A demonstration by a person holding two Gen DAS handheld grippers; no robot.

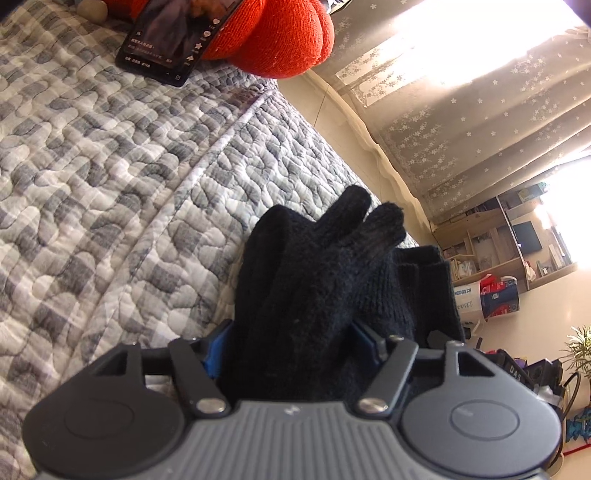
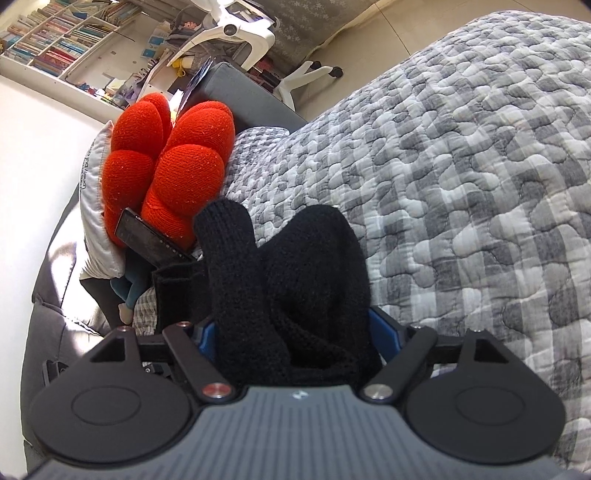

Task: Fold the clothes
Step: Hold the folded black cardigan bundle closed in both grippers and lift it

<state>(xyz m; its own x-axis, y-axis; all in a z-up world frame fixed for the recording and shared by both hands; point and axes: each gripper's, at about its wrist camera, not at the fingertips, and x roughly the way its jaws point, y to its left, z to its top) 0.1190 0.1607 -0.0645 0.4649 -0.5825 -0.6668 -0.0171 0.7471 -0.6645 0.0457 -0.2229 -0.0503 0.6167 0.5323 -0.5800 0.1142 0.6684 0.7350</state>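
A black knit glove [image 1: 314, 266] fills the gap between the blue pads [image 1: 213, 350] of my left gripper [image 1: 291, 339], its fingers sticking up over the edge of the bed. The jaws stand wide and press on it from both sides. A ribbed black cuff [image 1: 428, 280] shows just to its right. In the right wrist view another bunch of black knit glove [image 2: 295, 280] sits between the blue pads [image 2: 384, 328] of my right gripper [image 2: 291, 332], one finger pointing up. A black cuff [image 2: 173, 291] hangs to its left. The fingertips of both grippers are hidden by the knit.
A grey-and-white quilted bedspread [image 1: 110, 177] covers the bed [image 2: 461, 166]. A red knit cushion [image 2: 173, 166] and a dark phone [image 1: 166, 44] lie on it. Beyond the bed are a curtain [image 1: 461, 122], shelves [image 1: 509, 251], a bookcase [image 2: 62, 40] and a white chair [image 2: 251, 33].
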